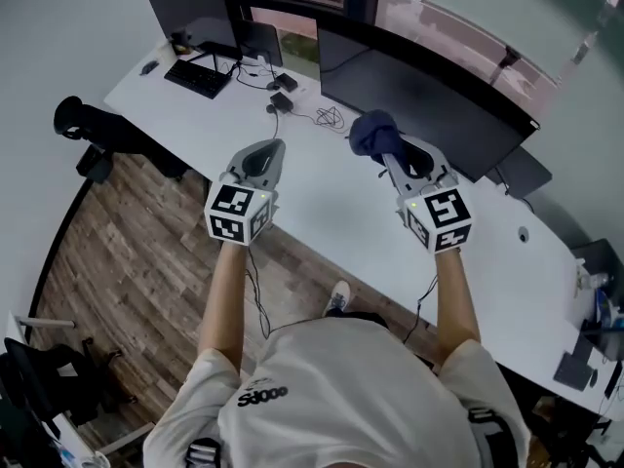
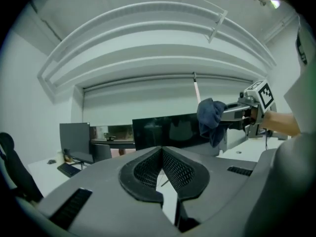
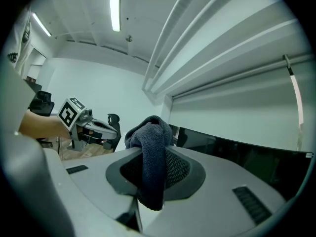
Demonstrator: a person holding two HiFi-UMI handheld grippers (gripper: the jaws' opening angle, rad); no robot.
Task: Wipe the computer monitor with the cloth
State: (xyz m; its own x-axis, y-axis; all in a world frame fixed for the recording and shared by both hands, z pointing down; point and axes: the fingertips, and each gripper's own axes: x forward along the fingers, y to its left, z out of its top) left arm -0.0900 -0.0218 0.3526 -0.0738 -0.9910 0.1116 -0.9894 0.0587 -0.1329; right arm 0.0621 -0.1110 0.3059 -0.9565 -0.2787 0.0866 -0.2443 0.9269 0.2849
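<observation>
A wide dark monitor (image 1: pixel 419 110) stands on the white desk (image 1: pixel 322 198), its screen facing me. My right gripper (image 1: pixel 385 149) is shut on a dark blue cloth (image 1: pixel 373 133), held bunched up just in front of the screen's lower left part. The cloth (image 3: pixel 150 157) hangs between the jaws in the right gripper view, with the monitor (image 3: pixel 247 154) behind it. My left gripper (image 1: pixel 265 154) hovers over the desk to the left, shut with nothing in it. From the left gripper view the cloth (image 2: pixel 211 120) and monitor (image 2: pixel 168 131) show to the right.
A second monitor (image 1: pixel 190 13), a black keyboard (image 1: pixel 198 78), a mouse (image 1: pixel 148 67) and tangled cables (image 1: pixel 327 117) sit at the desk's far left end. A black office chair (image 1: pixel 83 125) stands on the wooden floor at left. Small items lie at the desk's right end.
</observation>
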